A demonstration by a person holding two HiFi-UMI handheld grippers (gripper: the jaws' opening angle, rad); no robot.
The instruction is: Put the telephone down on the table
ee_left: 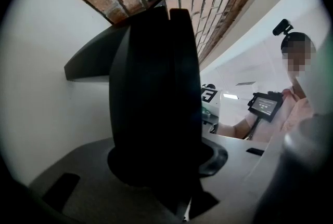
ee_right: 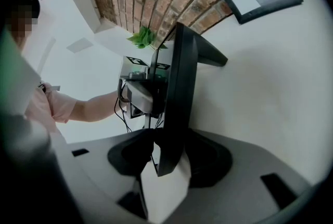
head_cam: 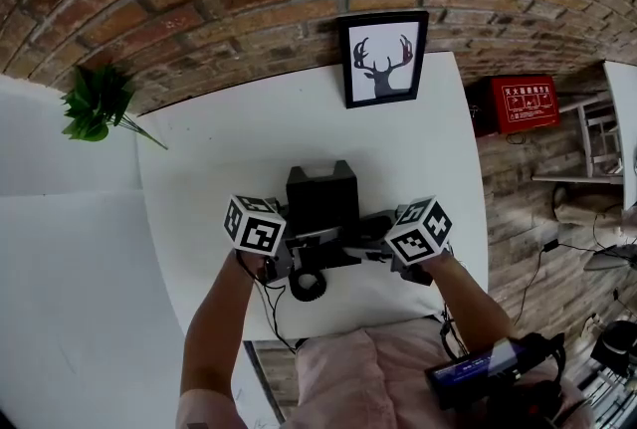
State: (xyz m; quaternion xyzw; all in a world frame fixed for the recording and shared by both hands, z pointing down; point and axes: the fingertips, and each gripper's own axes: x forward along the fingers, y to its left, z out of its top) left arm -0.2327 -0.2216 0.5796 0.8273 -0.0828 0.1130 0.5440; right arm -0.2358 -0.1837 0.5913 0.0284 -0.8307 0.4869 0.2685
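Observation:
A black telephone base [head_cam: 320, 190] stands on the white table [head_cam: 219, 148]. Its black handset [head_cam: 334, 244] lies crosswise just in front of the base, held at both ends. My left gripper [head_cam: 299, 254] is shut on the left end; in the left gripper view the handset [ee_left: 153, 88] fills the space between the jaws of the left gripper [ee_left: 161, 166]. At the other end my right gripper [head_cam: 374, 248] has its jaws closing in on the handset [ee_right: 174, 88], which sits edge-on in the right gripper [ee_right: 169, 158]. I cannot tell whether the handset touches the table.
A coiled black cord [head_cam: 307, 285] lies near the table's front edge. A framed deer picture [head_cam: 383, 59] leans on the brick wall at the back. A green plant [head_cam: 95, 104] is at the left, a red box [head_cam: 525, 104] beyond the right edge.

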